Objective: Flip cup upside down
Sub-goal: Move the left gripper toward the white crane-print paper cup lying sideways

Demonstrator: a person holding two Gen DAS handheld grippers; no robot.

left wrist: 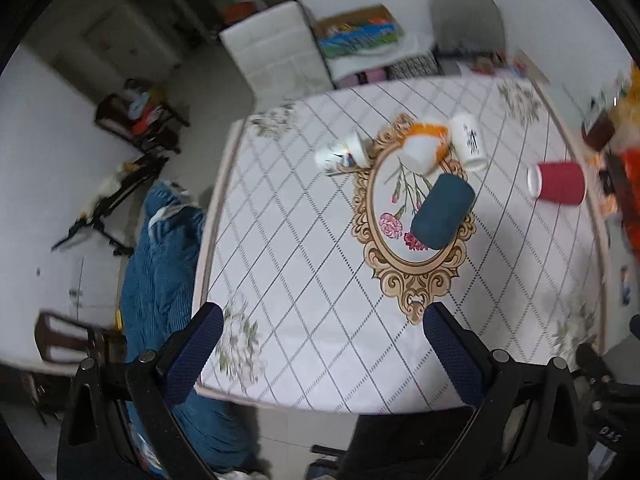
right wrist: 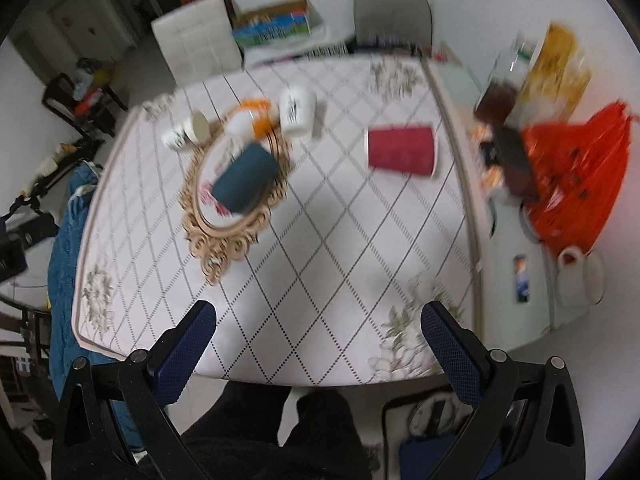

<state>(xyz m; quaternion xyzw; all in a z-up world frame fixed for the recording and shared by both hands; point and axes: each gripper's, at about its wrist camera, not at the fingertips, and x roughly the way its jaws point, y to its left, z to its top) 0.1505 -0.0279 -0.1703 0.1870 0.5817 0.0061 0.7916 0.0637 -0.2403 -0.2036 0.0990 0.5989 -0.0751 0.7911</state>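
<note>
Both the left gripper (left wrist: 322,322) and right gripper (right wrist: 318,320) hang spread wide and empty above the tabletop's (right wrist: 340,240) near edge. The red cup (right wrist: 401,151) lies on its side toward the right edge, likely the right gripper's target.

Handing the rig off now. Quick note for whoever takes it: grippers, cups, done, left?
Left gripper: open, empty, above the near table edge.
Right gripper: open, empty, also short of the cups.
Cups on the table: red cup on its side at right; dark teal cup on its side on the floral medallion; three white-patterned cups behind it, blurred.
Done: nothing gripped.
Left: pick a cup and set it rim down.
</note>
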